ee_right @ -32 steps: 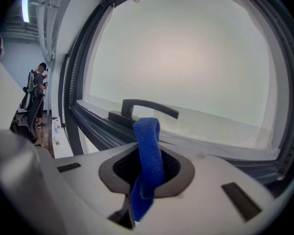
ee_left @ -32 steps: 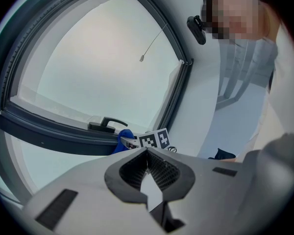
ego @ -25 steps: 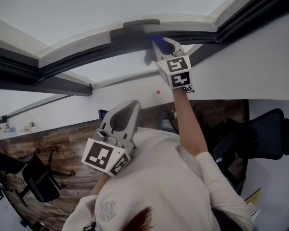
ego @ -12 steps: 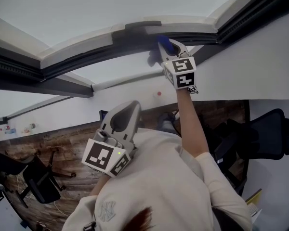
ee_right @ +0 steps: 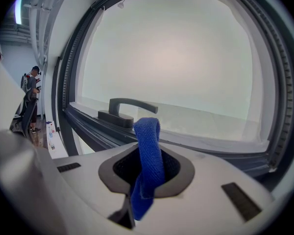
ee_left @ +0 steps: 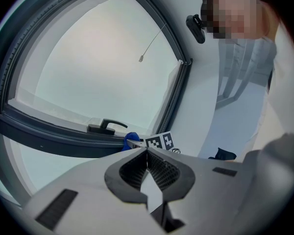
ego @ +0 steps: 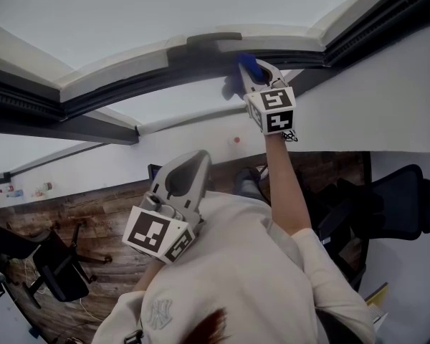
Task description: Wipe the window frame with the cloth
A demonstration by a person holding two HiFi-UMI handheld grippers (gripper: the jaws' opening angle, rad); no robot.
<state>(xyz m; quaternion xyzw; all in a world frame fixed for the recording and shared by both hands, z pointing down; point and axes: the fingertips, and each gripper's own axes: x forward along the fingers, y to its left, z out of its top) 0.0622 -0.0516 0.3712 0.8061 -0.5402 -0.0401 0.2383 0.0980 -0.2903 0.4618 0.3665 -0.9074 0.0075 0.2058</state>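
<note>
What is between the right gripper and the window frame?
Only the blue cloth, pinched in the right gripper, its folded end pointing toward the window frame; the right gripper view shows it.

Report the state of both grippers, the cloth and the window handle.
left gripper: shut, nothing between the jaws.
right gripper: shut on the blue cloth, up at the window frame.
blue cloth: clamped, a folded loop sticking out past the jaws.
window handle: lying along the frame.
</note>
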